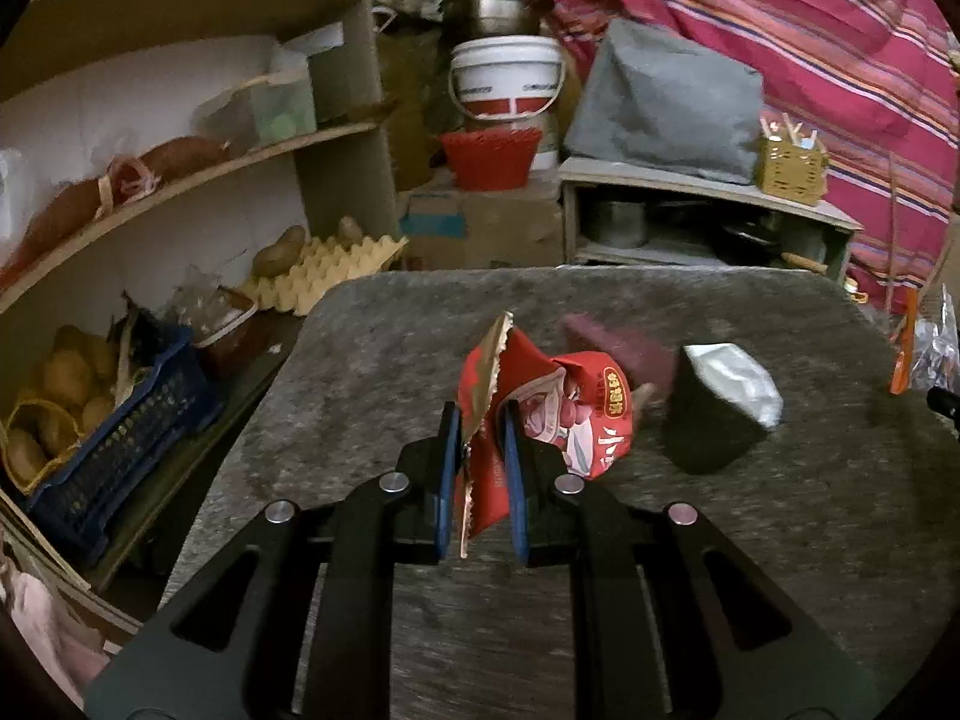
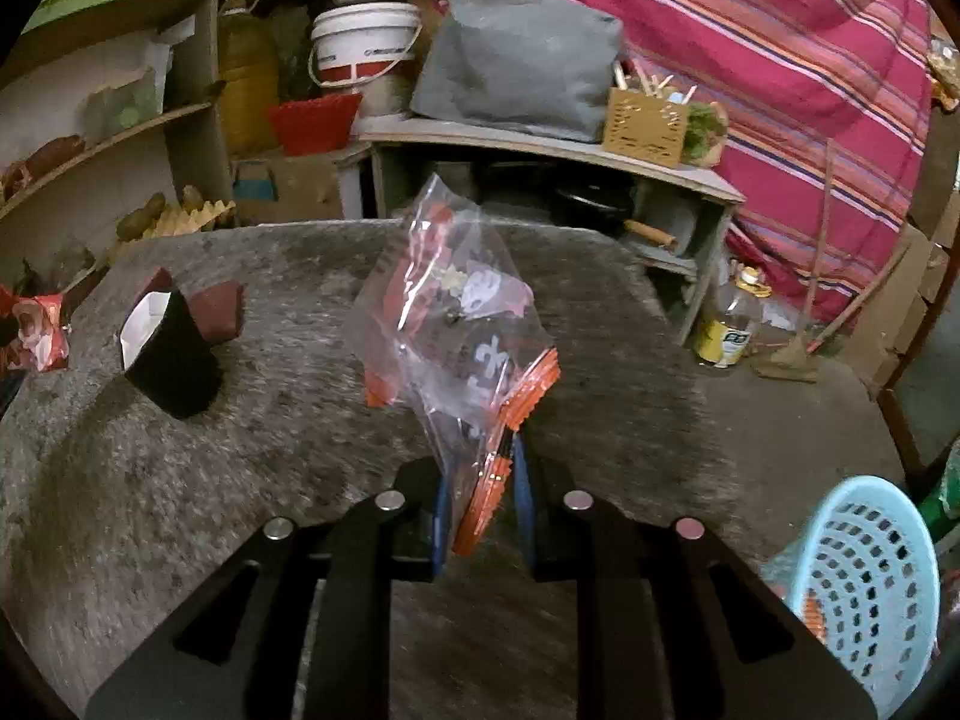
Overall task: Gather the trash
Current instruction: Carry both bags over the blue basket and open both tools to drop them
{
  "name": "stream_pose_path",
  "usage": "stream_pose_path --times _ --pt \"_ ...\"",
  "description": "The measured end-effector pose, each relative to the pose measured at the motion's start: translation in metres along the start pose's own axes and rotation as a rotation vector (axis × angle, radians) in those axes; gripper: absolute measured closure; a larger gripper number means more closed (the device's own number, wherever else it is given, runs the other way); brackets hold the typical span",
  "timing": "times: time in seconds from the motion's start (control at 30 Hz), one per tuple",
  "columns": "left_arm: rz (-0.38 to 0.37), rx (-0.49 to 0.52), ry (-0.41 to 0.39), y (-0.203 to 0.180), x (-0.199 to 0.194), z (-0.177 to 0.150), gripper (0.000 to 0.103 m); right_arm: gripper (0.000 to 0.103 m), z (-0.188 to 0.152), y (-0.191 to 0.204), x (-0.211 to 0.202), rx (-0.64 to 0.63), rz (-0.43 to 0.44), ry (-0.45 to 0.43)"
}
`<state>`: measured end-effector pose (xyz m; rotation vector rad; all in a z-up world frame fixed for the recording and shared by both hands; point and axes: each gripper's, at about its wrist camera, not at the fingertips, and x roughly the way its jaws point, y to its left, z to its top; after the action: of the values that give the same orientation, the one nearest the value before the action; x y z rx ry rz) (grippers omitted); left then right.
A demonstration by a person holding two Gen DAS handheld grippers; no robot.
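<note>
My left gripper (image 1: 480, 423) is shut on a crumpled red snack wrapper (image 1: 576, 414), held up above the grey table (image 1: 690, 540). The same wrapper (image 2: 39, 330) shows at the far left edge of the right wrist view. My right gripper (image 2: 483, 471) is shut on a clear plastic bag with orange edges (image 2: 456, 312), which sticks up from between the pads over the table (image 2: 180, 510). On the table stand an open black carton with a white inside (image 1: 720, 408) (image 2: 168, 354) and, behind it, a maroon packet (image 1: 606, 342) (image 2: 219, 309).
A light blue basket (image 2: 864, 588) sits low at the right, beside the table. Shelves on the left hold potatoes (image 1: 66, 378), a blue crate (image 1: 120, 450) and an egg tray (image 1: 324, 276). Behind the table are a low cabinet (image 2: 540, 150), a white bucket (image 1: 507, 81) and an oil bottle (image 2: 729, 324).
</note>
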<state>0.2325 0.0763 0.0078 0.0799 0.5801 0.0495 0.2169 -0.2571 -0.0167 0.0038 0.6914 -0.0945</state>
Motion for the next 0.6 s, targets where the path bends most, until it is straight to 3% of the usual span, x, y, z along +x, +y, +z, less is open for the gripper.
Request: stream_pose_path --times 0.3,0.6 --pt "-0.07 0.042 -0.04 -0.054 -0.028 0.007 0.09 0.084 -0.018 -0.055 -0.03 0.05 -0.053 -0.008" --pt "-0.192 0.122 -0.08 -0.143 -0.059 0.011 0.09 0.084 -0.043 -0.129 -0.075 0.154 -0.114 -0.043"
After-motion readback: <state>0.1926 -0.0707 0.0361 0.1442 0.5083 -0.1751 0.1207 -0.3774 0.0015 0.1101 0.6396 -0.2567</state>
